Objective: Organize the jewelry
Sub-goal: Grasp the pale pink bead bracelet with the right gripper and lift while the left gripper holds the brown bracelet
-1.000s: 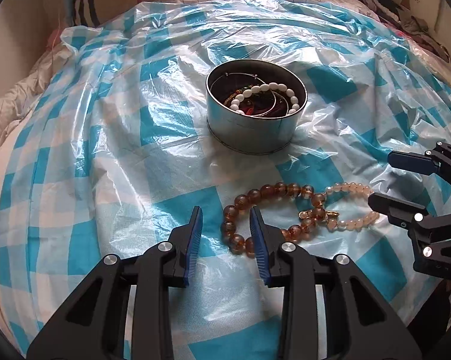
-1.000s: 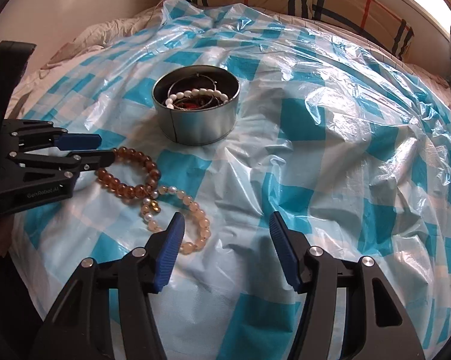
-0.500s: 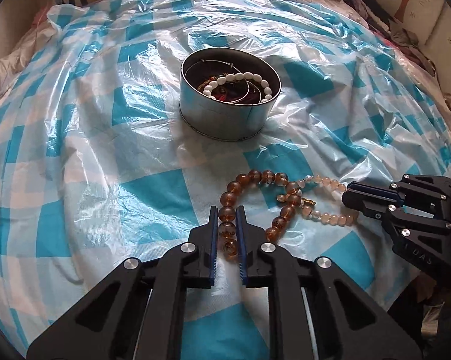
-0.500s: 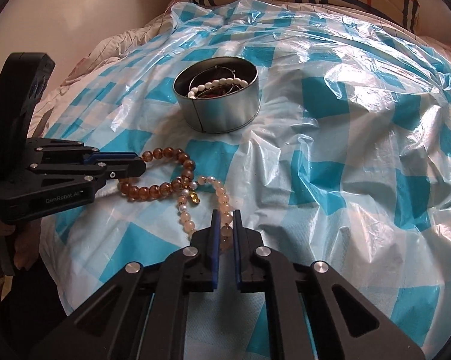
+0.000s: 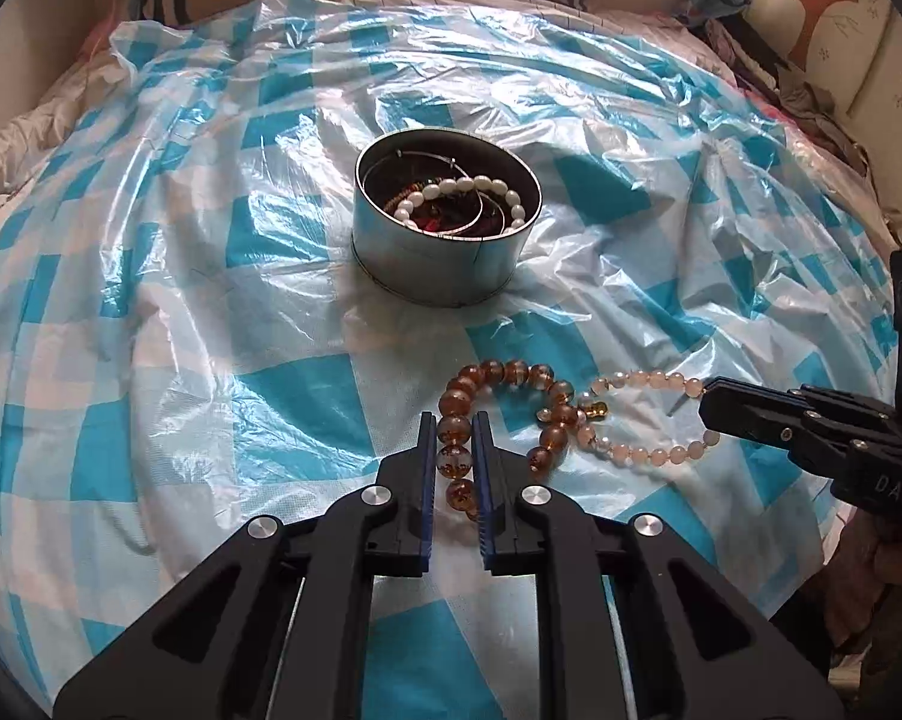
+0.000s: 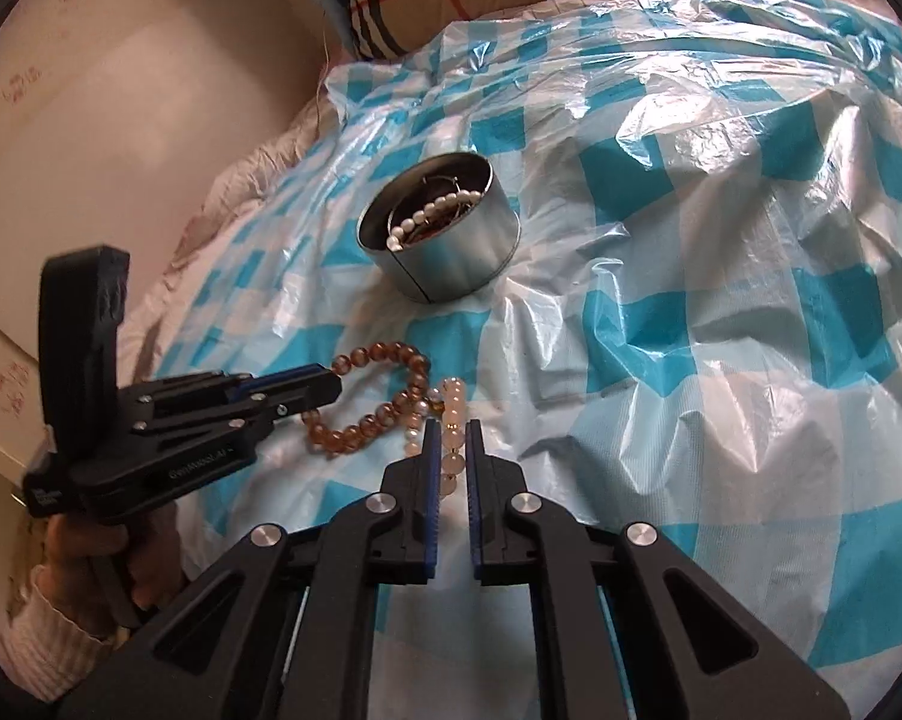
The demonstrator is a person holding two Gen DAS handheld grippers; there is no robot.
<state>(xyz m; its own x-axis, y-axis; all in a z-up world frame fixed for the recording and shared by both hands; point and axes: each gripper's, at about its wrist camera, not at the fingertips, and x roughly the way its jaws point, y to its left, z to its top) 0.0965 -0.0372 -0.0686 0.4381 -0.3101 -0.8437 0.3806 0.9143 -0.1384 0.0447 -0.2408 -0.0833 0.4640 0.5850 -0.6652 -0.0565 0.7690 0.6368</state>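
Bracelets lie before the tin (image 5: 439, 264): we clamp our left gripper (image 5: 456, 450) on the amber bracelet (image 5: 505, 373), right gripper (image 6: 451, 456) on the pink bracelet (image 5: 649, 455).

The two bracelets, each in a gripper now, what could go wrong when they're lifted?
The amber bracelet in the left gripper and the pink bracelet in the right gripper overlap near a small gold charm; lifting apart may snag them. Each grip pinches only a bead or two, so one could slip.

A crinkled plastic sheet (image 5: 211, 300) is checked in turquoise and white; amber-brown (image 5: 499, 372) and pale peach (image 5: 649, 378) beads are seen, and a silver-grey round tin (image 5: 439, 264).
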